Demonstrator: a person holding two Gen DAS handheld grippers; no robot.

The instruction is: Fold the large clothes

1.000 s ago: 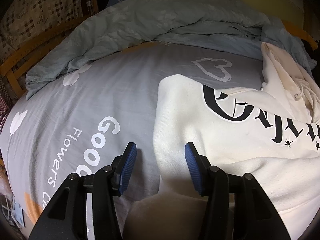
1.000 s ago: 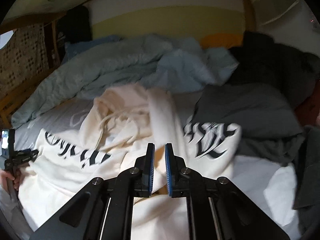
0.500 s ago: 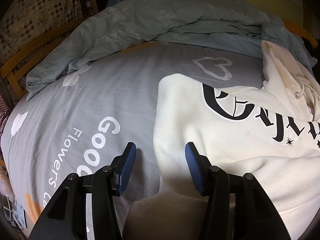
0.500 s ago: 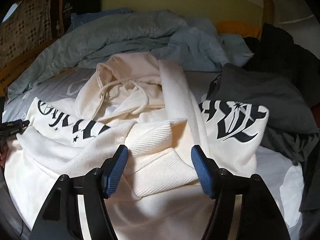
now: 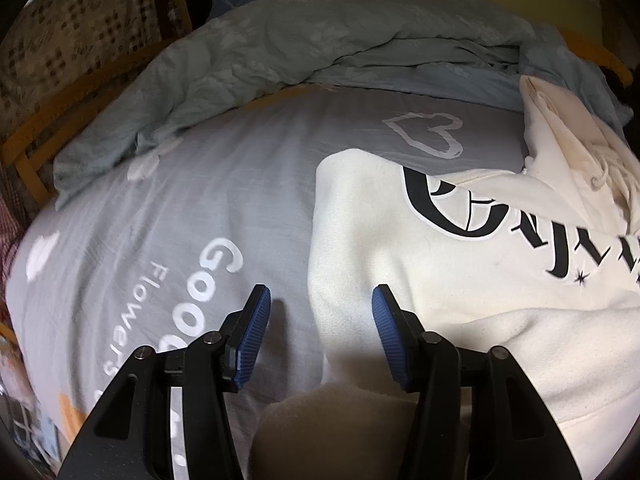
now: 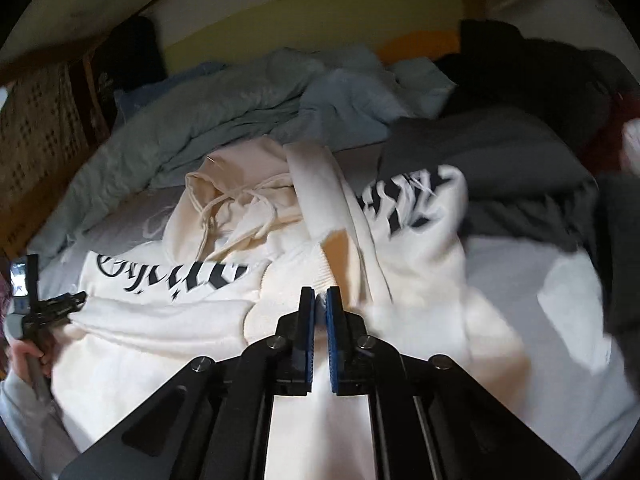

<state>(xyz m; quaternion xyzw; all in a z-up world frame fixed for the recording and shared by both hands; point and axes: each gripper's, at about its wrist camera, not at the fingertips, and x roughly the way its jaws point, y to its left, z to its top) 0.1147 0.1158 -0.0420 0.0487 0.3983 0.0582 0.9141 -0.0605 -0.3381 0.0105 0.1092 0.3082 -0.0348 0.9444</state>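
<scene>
A: Cream hoodie lies face up across the bed, hood toward the headboard, one sleeve already thrown over the chest.

B: Tongs?

A: Right tongs pinched shut on the ribbed cuff of that sleeve; a sliver of cream fabric shows between the pads. Left tongs about half open and opening a bit more, straddling the hoodie's left edge, pads not pressing on it.

B: Step?

A: My read: sleeve fold-in, mid-way. Next needs the right to carry the cuff flat across the body, then the left to close on that side edge and bring it over. Risk is the cuff slipping out, since the bite looks thin.

B: Any text?

A: Black gothic lettering across the chest, not legible. Grey bed sheet prints "Goo…" and "Flowers", the rest cut off, plus a white heart outline.

B: Around it?

A: Blue-grey duvet bunched at the head, dark grey clothes piled to the right.
</scene>
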